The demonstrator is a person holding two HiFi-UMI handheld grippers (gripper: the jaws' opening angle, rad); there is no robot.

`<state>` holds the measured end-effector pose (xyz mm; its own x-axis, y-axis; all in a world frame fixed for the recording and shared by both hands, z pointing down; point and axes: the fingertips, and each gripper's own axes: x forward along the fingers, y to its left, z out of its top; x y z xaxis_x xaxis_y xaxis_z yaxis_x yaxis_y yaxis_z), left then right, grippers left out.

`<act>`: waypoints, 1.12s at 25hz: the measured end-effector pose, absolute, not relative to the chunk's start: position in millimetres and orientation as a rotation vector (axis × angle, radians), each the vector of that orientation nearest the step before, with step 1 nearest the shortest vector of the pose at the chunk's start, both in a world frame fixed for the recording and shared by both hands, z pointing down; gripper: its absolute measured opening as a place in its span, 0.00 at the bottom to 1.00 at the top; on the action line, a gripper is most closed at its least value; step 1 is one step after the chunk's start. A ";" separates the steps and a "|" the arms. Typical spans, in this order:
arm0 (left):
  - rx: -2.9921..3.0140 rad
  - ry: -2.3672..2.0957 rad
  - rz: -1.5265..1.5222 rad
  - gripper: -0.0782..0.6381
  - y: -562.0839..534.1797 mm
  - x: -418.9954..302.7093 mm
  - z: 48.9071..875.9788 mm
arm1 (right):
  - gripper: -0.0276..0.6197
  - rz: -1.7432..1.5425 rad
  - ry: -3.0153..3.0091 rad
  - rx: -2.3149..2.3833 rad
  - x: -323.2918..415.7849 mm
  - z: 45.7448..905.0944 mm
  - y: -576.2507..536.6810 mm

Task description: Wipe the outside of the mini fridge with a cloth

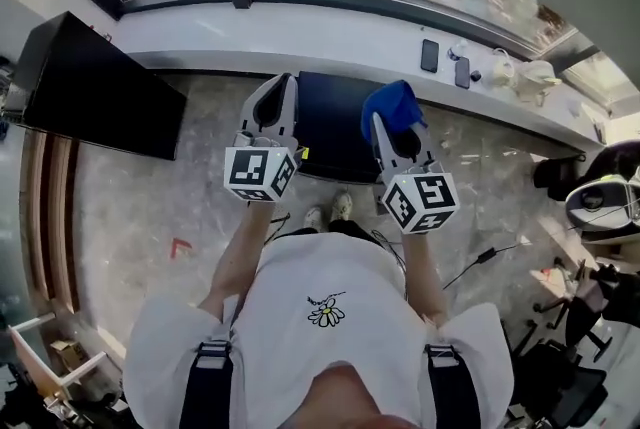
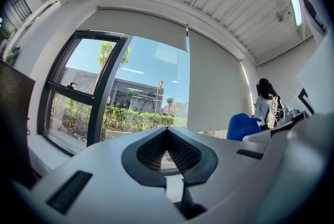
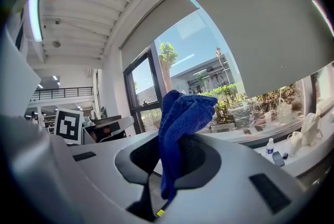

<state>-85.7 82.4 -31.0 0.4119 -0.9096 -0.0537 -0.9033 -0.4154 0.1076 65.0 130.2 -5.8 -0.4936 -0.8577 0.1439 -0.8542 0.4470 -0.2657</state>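
Abreast, left claw (image 2: 167, 133) closed, right claw (image 3: 166, 139) clamping cloth (image 3: 183, 110).

left gripper (image 1: 283, 82) hovering at fridge's (image 1: 335, 137) left edge | right gripper (image 1: 398, 127) gripping blue cloth (image 1: 392, 102) (bunched up over its jaws) over fridge | phone (image 1: 429, 55) lying on sill (image 1: 300, 42)

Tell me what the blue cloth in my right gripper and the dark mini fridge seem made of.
Blue cloth: soft microfibre or terry by the look, matte, with a fuzzy pile and limp folds. Mini fridge: its top looks like smooth dark painted metal or plastic, evenly flat with straight edges; the head view cannot settle which.
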 end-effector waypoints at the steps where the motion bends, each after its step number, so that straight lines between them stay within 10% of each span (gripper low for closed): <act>1: 2.576 -1.669 -0.147 0.12 77.2 -81.7 -28.5 | 0.17 -0.496 2.663 -1.566 69.4 -3.3 125.1; 16: 2.513 -1.673 -0.029 0.12 14.6 -93.5 65.2 | 0.17 -0.801 2.755 -1.491 24.1 91.5 39.7; 28: 2.338 -1.619 0.207 0.12 -59.6 -158.8 313.2 | 0.17 -1.187 2.852 -1.412 -104.5 352.2 -103.9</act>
<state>-158.8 -59.6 313.2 0.3583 -0.8909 0.2790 -0.9325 -0.3269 0.1538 -104.5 -103.9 352.2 -0.6276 -0.5985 0.4979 -0.7750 0.4197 -0.4725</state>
